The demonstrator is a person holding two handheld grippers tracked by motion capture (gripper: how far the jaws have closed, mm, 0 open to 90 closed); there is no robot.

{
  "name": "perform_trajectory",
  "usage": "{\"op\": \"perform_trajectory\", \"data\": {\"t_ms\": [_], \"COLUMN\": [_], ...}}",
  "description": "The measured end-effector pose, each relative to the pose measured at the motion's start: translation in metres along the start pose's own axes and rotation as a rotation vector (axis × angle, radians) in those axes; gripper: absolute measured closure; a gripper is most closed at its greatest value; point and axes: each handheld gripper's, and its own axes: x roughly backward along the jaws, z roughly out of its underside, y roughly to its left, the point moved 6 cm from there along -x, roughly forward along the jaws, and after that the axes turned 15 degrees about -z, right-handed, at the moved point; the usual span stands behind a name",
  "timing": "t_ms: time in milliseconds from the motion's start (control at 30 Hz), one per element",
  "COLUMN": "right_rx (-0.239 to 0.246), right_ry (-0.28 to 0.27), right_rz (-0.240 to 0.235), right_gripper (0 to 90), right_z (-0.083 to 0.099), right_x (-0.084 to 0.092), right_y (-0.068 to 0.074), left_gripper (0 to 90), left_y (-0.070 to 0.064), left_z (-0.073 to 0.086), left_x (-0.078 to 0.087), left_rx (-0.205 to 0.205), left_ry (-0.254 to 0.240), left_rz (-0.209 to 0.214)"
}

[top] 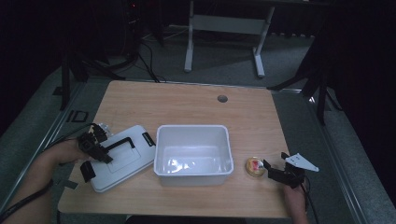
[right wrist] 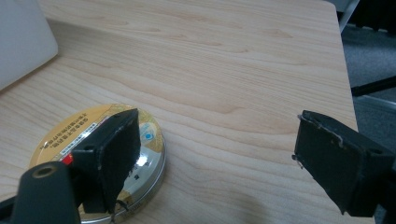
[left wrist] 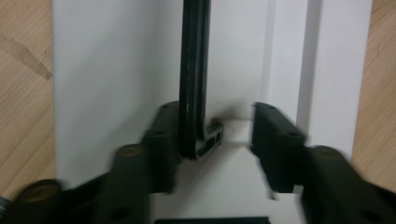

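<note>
A white lid (top: 128, 163) with a black handle (top: 119, 142) lies flat on the table, left of a white empty bin (top: 192, 127). My left gripper (top: 99, 150) is down over the lid. In the left gripper view the handle (left wrist: 192, 70) runs between the jaws and rests against the left one, with a gap to the right one; the left gripper (left wrist: 215, 135) is open above the lid (left wrist: 107, 70). A round yellow tin (top: 255, 166) sits right of the bin. My right gripper (top: 273, 170) is open beside it, one jaw above the tin (right wrist: 81, 128), the right gripper (right wrist: 219, 144) spread wide.
The wooden table (top: 187, 102) has a cable hole (top: 222, 99) near its far edge. The bin's corner (right wrist: 23, 42) is in the right gripper view, just beyond the tin. A white desk frame (top: 224, 28) stands on the floor beyond the table.
</note>
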Motion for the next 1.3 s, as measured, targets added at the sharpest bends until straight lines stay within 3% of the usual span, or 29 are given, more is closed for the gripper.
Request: {"op": "perform_trajectory", "data": {"t_ms": [233,333,433,533,667,833,1000,1200,1300], "right_rx": [-0.057,-0.075,-0.085,-0.129,-0.125,-0.128,-0.077,-0.036,-0.027], "right_ry": [0.023,0.057,0.109,0.162,0.23,0.348,0.478,0.577,0.63], "right_rz": [0.036,0.072,0.074,0.052,0.065,-0.001,-0.05,-0.085,-0.137], "right_gripper": [13.3,13.3,13.3,13.3,13.3,13.3,13.3,13.3,13.3], "right_z": [0.002,0.003,0.001,-0.001,-0.002,-0.003,0.0,0.002,0.004], "right_x": [0.0,-0.002,-0.003,-0.003,0.001,0.007,0.011,0.018,0.021], "right_y": [-0.007,-0.01,-0.012,-0.015,-0.02,-0.024,-0.024,-0.024,-0.022], "left_gripper": [27.0,25.1,24.8,24.8,24.8,24.8,24.8,24.8,24.8], "left_y": [0.001,0.001,0.001,0.0,-0.001,0.0,-0.001,-0.001,-0.002], "left_z": [-0.005,-0.006,-0.006,-0.006,-0.007,-0.007,-0.005,-0.004,-0.003], "left_x": [0.004,0.006,0.007,0.008,0.01,0.013,0.015,0.016,0.016], "left_rx": [-0.001,0.004,-0.002,-0.012,-0.015,-0.024,-0.028,-0.034,-0.037], "left_ry": [-0.007,-0.012,-0.008,0.0,-0.003,-0.002,0.012,0.019,0.025], "left_rz": [0.019,0.02,0.014,0.011,0.021,0.01,0.019,0.024,0.022]}}
